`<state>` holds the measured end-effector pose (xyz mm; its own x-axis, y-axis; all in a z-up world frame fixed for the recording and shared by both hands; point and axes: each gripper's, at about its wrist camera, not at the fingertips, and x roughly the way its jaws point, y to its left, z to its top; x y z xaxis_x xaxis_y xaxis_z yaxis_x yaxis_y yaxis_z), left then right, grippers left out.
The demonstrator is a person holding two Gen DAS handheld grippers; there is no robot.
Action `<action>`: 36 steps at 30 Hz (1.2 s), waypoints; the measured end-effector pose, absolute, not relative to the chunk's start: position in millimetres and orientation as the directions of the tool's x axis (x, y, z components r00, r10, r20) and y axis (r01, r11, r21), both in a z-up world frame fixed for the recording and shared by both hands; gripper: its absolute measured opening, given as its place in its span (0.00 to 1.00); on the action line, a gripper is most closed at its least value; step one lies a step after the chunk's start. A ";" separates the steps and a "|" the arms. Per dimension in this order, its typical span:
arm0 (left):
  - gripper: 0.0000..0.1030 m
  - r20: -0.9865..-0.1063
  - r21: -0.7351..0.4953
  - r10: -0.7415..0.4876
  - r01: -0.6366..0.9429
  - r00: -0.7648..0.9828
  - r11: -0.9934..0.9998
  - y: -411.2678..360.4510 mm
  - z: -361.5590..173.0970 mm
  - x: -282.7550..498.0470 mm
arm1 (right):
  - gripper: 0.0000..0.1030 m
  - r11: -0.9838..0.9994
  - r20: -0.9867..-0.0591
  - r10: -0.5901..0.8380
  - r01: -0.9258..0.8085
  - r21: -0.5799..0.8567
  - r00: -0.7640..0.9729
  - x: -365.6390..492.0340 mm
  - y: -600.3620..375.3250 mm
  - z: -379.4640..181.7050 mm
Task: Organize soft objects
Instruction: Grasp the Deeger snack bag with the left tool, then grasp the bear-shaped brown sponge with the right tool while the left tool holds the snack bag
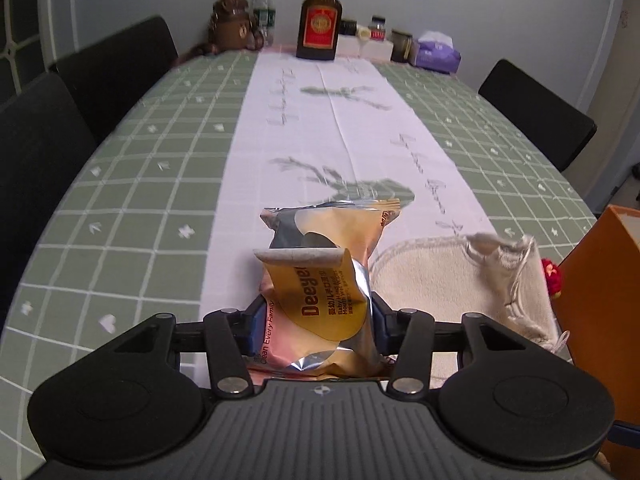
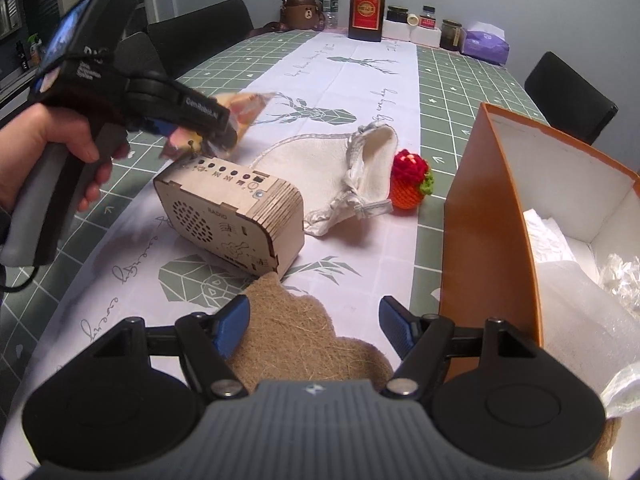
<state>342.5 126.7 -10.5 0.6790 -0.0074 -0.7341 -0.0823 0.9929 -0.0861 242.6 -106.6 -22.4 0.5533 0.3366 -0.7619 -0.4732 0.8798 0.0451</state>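
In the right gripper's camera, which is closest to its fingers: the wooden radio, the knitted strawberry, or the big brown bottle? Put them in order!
1. Radio: just ahead, slightly left.
2. Strawberry: farther up, right, beside the white pouch.
3. Bottle: far end of the table.

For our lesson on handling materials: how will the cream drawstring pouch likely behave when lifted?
The cream drawstring pouch lies flat and creased, so probably floppy and light. Its mouth gapes, so it may sag. Loose cords could snag.
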 end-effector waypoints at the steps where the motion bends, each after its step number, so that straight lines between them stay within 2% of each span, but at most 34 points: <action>1: 0.55 -0.724 -0.078 0.003 -0.086 0.690 0.993 127.0 -3.7 337.4 | 0.69 0.872 -0.761 0.347 -0.488 0.046 0.549 242.4 -106.5 -21.1; 3: 0.55 -0.707 -0.066 0.023 -0.099 0.707 0.993 127.0 8.5 325.2 | 0.71 0.852 -0.766 0.364 -0.522 0.043 0.530 242.8 -105.2 -19.1; 4: 0.55 -0.699 -0.065 0.030 -0.105 0.715 0.992 127.1 14.0 317.9 | 0.79 0.842 -0.771 0.365 -0.538 0.035 0.522 242.5 -104.3 -18.9; 9: 0.55 -0.650 -0.072 0.054 -0.131 0.758 0.989 126.9 32.8 274.8 | 0.86 0.800 -0.791 0.372 -0.600 0.007 0.487 238.0 -101.0 -22.1; 15: 0.55 -0.618 -0.101 0.055 -0.148 0.785 0.984 126.0 39.2 218.4 | 0.87 0.803 -0.818 0.358 -0.596 0.023 0.451 228.5 -100.7 -34.5; 18: 0.55 -0.622 -0.151 0.007 -0.129 0.783 0.980 125.7 34.7 195.2 | 0.89 0.816 -0.815 0.363 -0.576 0.044 0.452 220.9 -102.2 -40.5; 23: 0.55 -0.641 -0.154 -0.029 -0.092 0.767 0.984 112.0 22.2 167.1 | 0.89 0.818 -0.794 0.442 -0.552 0.165 0.417 207.2 -103.3 -36.8; 26: 0.55 -0.664 -0.165 -0.061 -0.066 0.745 0.984 103.0 10.1 156.6 | 0.85 0.795 -0.781 0.488 -0.567 0.214 0.389 197.0 -99.4 -33.6; 30: 0.55 -0.690 -0.169 -0.086 -0.045 0.719 0.985 94.1 -3.9 145.8 | 0.82 0.785 -0.785 0.450 -0.608 0.119 0.427 189.8 -92.8 -27.8; 32: 0.55 -0.701 -0.175 -0.097 -0.038 0.707 0.984 92.0 -9.1 139.6 | 0.84 0.783 -0.793 0.378 -0.622 -0.001 0.477 193.7 -91.3 -23.8; 33: 0.55 -0.704 -0.177 -0.099 -0.038 0.703 0.983 91.4 -10.3 139.0 | 0.89 0.773 -0.800 0.351 -0.633 -0.046 0.487 197.6 -90.0 -23.0; 36: 0.55 -0.708 -0.172 -0.100 -0.033 0.699 0.985 87.3 -11.4 136.4 | 0.90 0.740 -0.840 0.271 -0.660 -0.130 0.470 216.1 -88.9 -26.9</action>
